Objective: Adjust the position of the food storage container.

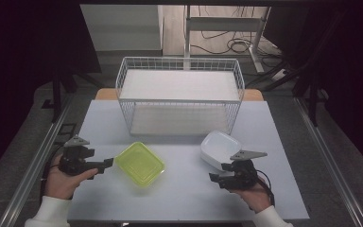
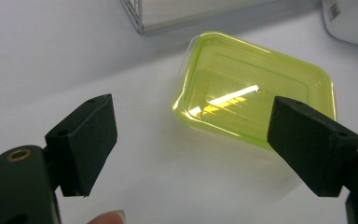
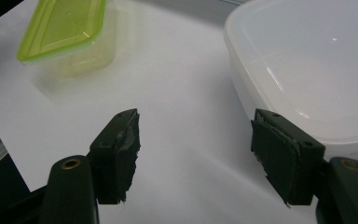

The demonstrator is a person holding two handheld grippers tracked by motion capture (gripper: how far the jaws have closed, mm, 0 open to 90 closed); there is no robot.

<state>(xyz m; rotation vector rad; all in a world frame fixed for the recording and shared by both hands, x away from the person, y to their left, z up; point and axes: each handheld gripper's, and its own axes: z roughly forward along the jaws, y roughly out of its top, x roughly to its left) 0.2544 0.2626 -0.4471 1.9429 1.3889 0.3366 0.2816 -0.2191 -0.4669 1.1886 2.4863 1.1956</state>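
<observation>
Left gripper (image 2: 191, 149) first, right up close: black jaws spread wide, nothing between the pads, lined up on the near end of the green-lidded container (image 2: 256, 88) sitting flat on the white table (image 2: 74, 46). From the high view that container lies just beside the jaw tips, turned on a slant. Over to the right gripper (image 3: 196, 154): jaws parted wide as well, empty, hovering just beside the white lidded container (image 3: 307, 70), one pad almost at its near wall but not pressing.

Risks now. I'd judge the green container the tricky one: it sits skewed, so jaws closing across a corner could spin it or shove it across the smooth tabletop rather than grip it. Its lid looks glossy, so a pinch on the rim alone might slip. The white container is broad; the right jaws may only catch an edge, and a tilted lift could drop it.

Room to move: plenty of bare table between the two containers and in front of them. Behind stands the white wire basket (image 1: 179, 94), its front wall near both containers, so a push forward would jam them against the mesh. The right gripper (image 1: 230, 177) also works fairly near the table's right edge.
</observation>
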